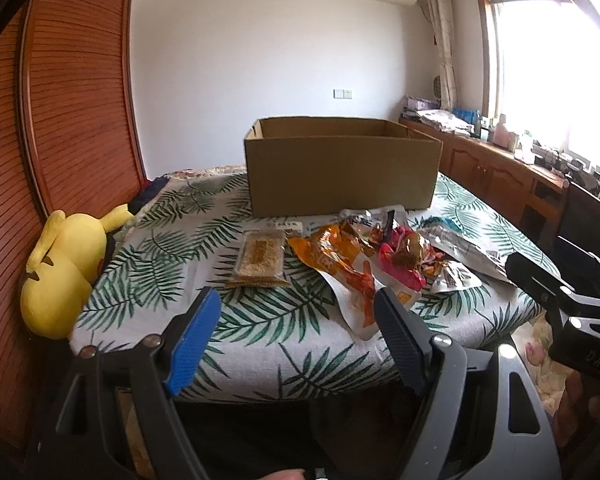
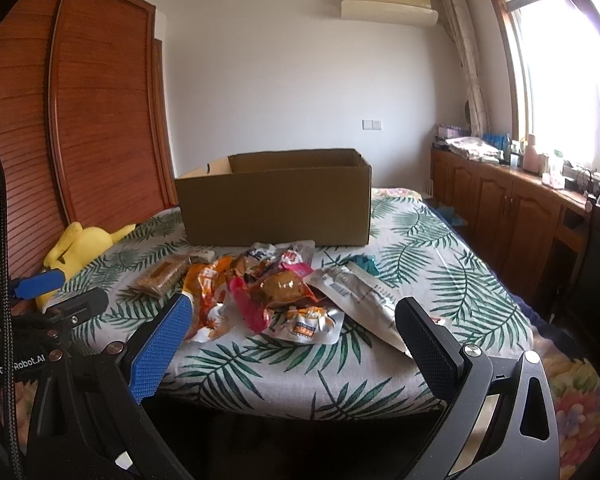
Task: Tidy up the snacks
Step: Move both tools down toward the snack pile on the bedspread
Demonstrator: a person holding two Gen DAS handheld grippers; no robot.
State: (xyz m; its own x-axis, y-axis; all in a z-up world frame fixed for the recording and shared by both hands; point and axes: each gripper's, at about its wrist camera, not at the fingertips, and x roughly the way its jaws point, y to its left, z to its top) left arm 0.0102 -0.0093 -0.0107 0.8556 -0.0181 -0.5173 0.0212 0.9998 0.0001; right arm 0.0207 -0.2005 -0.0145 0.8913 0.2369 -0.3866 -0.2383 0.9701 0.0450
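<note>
The left gripper (image 1: 298, 322) is wide open and holds nothing; its blue finger and its black finger stand far apart above the near edge of the bed (image 1: 260, 344), which is covered with a white sheet printed with green palm leaves. The right gripper (image 2: 294, 334) is also spread wide and empty, and it hangs in front of the same near edge, a little more to the right. In the left wrist view the right gripper shows at the right border, and in the right wrist view the left gripper shows at the left border. The snacks lie in a loose heap on the sheet, between the grippers and an open cardboard box (image 1: 342, 168) that stands further back on the bed. In the heap there is an orange packet (image 1: 340, 264), a pink packet (image 1: 400, 264) just beside it with a brown round snack on top, and a silver pouch (image 2: 360, 292) at the right side. A clear pack of brown cracker bars (image 1: 258, 258) lies flat and a little apart on the left of the heap. A yellow plush toy (image 1: 60, 268) lies at the left edge of the bed, against a wooden wardrobe (image 1: 76, 92). Nothing can be seen inside the box from these views.
</note>
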